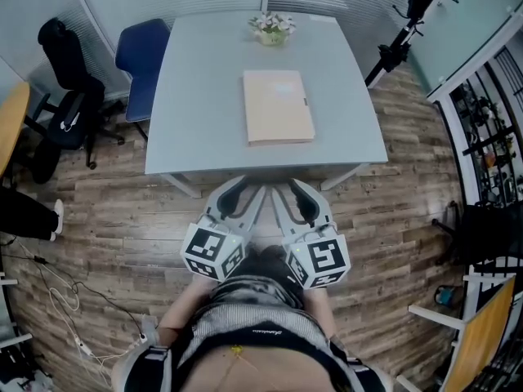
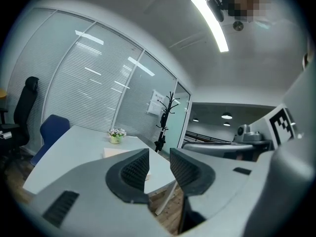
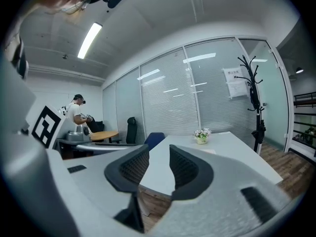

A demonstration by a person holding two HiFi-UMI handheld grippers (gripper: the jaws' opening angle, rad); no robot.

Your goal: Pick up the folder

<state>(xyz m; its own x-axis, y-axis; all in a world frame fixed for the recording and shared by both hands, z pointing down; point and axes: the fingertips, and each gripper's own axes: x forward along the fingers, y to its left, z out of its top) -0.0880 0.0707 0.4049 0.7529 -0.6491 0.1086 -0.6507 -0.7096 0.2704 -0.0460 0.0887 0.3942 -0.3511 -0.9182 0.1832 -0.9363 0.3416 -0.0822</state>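
Left gripper [image 2: 159, 168], ribbed black pads [image 2: 136, 169]; flat rectangular beige folder [image 1: 278, 106], smooth table [image 1: 196, 96].

I see a pale peach rectangular folder [image 1: 278, 106] on the light grey square tabletop [image 1: 204, 96]. A royal-blue padded chair [image 1: 140, 55] sits at its ten o'clock, over streaky brown wood-plank floor [image 1: 122, 219]. The pale grey left gripper [image 1: 248, 189] and right gripper [image 1: 286, 189] carry black-and-white square-patterned cubes.

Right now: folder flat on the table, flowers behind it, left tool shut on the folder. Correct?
No. The left tool is open and empty, short of the table, as the left gripper view shows. The folder does lie flat on the table, flowers behind it.
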